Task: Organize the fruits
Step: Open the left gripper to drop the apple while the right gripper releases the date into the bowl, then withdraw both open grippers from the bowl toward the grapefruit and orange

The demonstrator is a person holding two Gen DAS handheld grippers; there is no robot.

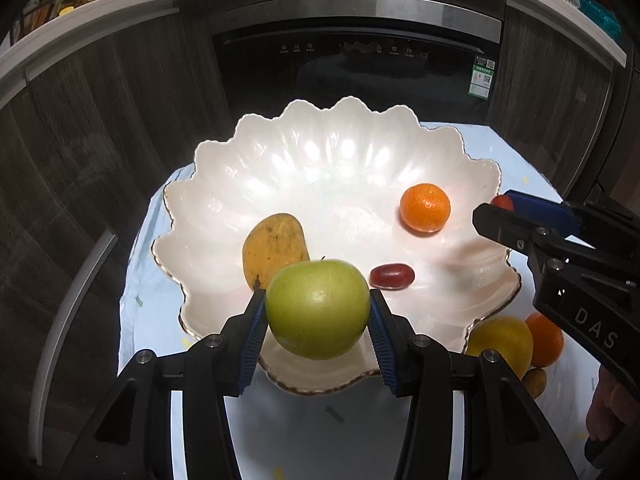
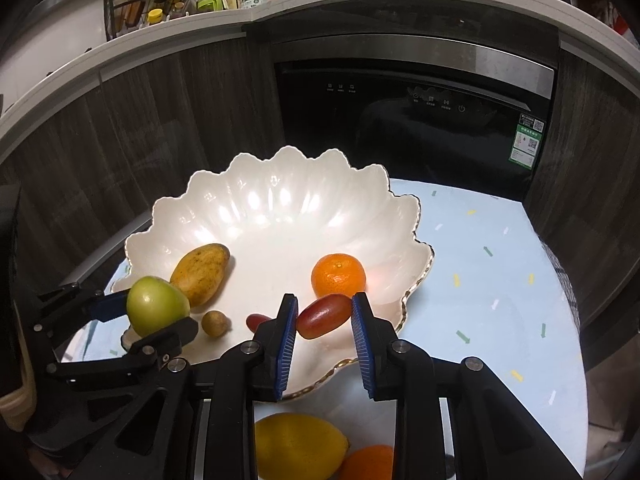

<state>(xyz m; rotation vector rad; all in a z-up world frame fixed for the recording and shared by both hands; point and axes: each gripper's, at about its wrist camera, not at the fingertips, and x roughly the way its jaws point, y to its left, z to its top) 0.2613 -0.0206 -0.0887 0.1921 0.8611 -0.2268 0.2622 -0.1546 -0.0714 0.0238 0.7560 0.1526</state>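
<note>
A white scalloped bowl (image 1: 224,208) (image 2: 168,220) holds a yellow mango (image 1: 272,246) (image 2: 202,272), a tangerine (image 1: 425,208) (image 2: 338,275) and a red grape tomato (image 1: 391,276) (image 2: 256,321). My left gripper (image 1: 318,316) (image 2: 154,316) is shut on a green apple (image 1: 318,308) (image 2: 156,310) above the bowl's near rim. My right gripper (image 2: 324,320) (image 1: 494,208) is shut on a second red grape tomato (image 2: 324,316) (image 1: 502,202) over the bowl's right side. A small brown longan (image 2: 216,323) lies in the bowl.
A lemon (image 1: 500,344) (image 2: 298,444), an orange (image 1: 546,338) (image 2: 366,462) and a small brown fruit (image 1: 534,382) lie on the light blue tablecloth (image 2: 500,300) beside the bowl. A black dishwasher front (image 1: 360,68) and dark cabinets stand behind the table.
</note>
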